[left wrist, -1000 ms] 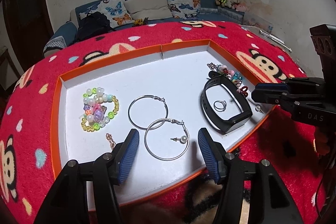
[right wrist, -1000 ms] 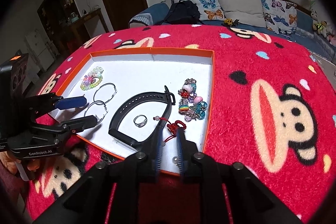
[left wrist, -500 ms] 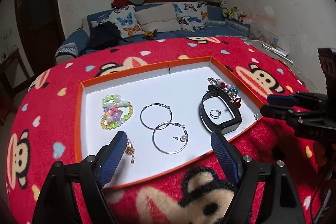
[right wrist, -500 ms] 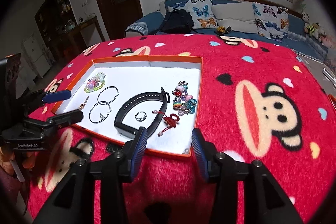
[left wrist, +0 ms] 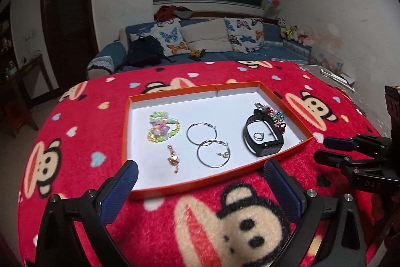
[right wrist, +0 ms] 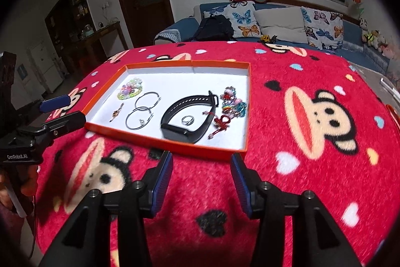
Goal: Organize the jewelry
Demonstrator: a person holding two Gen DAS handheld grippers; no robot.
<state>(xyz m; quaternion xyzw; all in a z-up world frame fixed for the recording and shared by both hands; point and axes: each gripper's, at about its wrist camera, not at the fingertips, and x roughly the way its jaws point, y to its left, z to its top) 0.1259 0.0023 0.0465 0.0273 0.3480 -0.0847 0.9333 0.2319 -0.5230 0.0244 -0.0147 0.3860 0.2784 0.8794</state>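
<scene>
An orange-rimmed white tray (left wrist: pixel 192 185) (right wrist: pixel 215 150) lies on the red monkey-print cloth. In it sit a pastel bead bracelet (left wrist: pixel 162 126), a small gold chain (left wrist: pixel 173 159), two silver hoops (left wrist: pixel 212 153) with a pearl stud (left wrist: pixel 225 154), a black watch band (left wrist: pixel 262 139) (right wrist: pixel 190 116) around a ring (right wrist: pixel 187 119), colourful charm beads (right wrist: pixel 233 101) and a red knotted cord (right wrist: pixel 220 122). My left gripper (left wrist: pixel 200 175) hangs over the cloth just before the tray's near edge, jaws opening, nothing between them. My right gripper (right wrist: pixel 202 168) is likewise short of the tray, jaws opening and empty.
The cloth-covered table (left wrist: pixel 75 142) falls away on all sides. Behind it stands a blue sofa (left wrist: pixel 212 46) with butterfly cushions and a black backpack (left wrist: pixel 145 51). A dark door (left wrist: pixel 67 16) is at the back left. A hand (right wrist: pixel 27 182) holds the left gripper's handle.
Both grippers have drawn back from over the tray to the cloth in front of it and risen. Both have opened wider. The gold chain now lies uncovered in the tray.
</scene>
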